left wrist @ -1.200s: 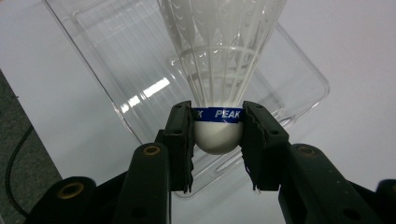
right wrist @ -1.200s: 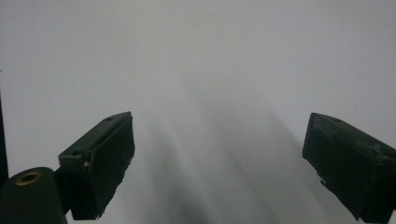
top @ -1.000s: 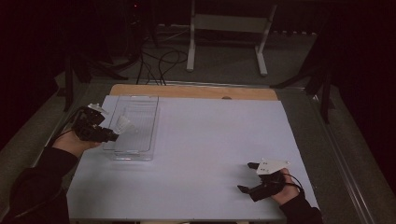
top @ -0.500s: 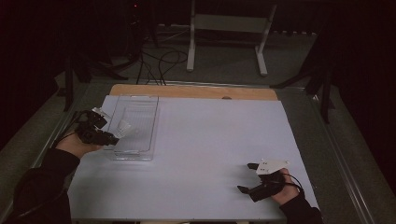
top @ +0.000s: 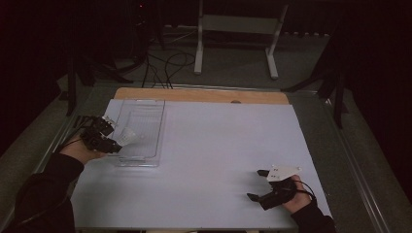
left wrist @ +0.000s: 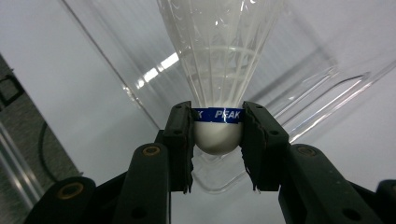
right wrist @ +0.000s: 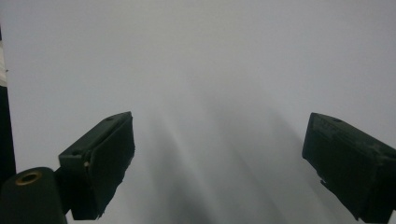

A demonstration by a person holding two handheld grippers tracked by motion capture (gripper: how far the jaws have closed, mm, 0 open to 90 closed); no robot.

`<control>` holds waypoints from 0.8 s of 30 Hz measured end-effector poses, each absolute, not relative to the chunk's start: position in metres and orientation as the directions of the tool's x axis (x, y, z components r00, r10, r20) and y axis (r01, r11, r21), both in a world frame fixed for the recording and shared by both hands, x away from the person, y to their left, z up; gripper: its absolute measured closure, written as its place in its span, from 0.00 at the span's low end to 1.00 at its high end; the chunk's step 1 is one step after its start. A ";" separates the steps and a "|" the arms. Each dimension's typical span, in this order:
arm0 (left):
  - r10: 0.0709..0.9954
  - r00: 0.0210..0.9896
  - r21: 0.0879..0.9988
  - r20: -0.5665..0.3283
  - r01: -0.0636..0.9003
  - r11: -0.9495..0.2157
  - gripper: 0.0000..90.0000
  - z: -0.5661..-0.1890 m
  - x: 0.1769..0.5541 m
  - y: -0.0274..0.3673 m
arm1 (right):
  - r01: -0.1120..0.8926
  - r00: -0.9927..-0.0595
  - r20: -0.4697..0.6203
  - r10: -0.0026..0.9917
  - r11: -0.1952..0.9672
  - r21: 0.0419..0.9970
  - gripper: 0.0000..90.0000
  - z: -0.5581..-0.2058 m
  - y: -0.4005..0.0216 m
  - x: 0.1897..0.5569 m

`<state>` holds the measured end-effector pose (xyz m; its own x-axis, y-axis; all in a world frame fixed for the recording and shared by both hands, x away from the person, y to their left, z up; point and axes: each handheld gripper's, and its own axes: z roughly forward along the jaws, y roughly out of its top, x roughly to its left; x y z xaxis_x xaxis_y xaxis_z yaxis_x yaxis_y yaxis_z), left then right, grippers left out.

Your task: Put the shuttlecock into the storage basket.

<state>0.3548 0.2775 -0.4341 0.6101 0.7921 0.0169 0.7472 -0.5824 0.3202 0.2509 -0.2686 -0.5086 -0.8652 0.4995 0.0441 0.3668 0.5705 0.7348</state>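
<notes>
- The shuttlecock [left wrist: 218,84] sits clamped by its rounded white cork between the two pads of the left tool [left wrist: 217,140], feather skirt pointing away, over the near left edge of the clear plastic tray [top: 145,160]. The cork is round and smooth, so a slight tilt of the wrist could let it squirt out of the pads (the contact patch looks small on each side).
- The blue band [left wrist: 218,114] around the cork lies right at the top edge of the pads; the grip looks shallow, and a bump of the skirt against the tray wall might lever the cork free.
- The feathers are thin and stiff. If the left tool descends while the skirt is over the rim and not the tray floor, the feathers could bend or crack.
- The tray is light and transparent, its edges hard to judge against the pale counter [top: 218,145]. A nudge from the tool body or the hand [top: 77,150] could slide it across the smooth sheet.
- A release from too high would probably let the shuttlecock bounce or roll to the tray's edge, or out of it.
- The right tool [top: 257,184] rests with its jaws wide apart and nothing between them, well apart from the tray at the near right of the counter (too far to steady the tray if it shifts).
</notes>
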 end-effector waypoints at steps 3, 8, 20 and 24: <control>0.789 0.613 0.307 0.029 0.746 -0.591 0.73 -0.435 0.356 0.277 | 0.368 -0.865 0.046 0.499 0.571 0.734 0.10 -0.509 -0.269 0.251; 0.790 0.613 0.296 0.026 0.750 -0.592 0.73 -0.437 0.358 0.275 | 0.368 -0.866 0.049 0.498 0.569 0.735 0.10 -0.508 -0.268 0.251; 0.799 0.599 0.297 0.044 0.756 -0.583 0.57 -0.428 0.358 0.267 | 0.370 -0.862 0.048 0.505 0.560 0.741 0.10 -0.507 -0.271 0.251; 0.807 0.589 0.287 0.046 0.766 -0.575 0.41 -0.427 0.358 0.267 | 0.370 -0.863 0.048 0.504 0.562 0.740 0.10 -0.507 -0.270 0.250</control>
<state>0.3581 0.2672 -0.4270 0.5891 0.8068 0.0461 0.7656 -0.5755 0.2874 0.2504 -0.2700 -0.5066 -0.8626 0.5035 0.0485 0.3698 0.5623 0.7397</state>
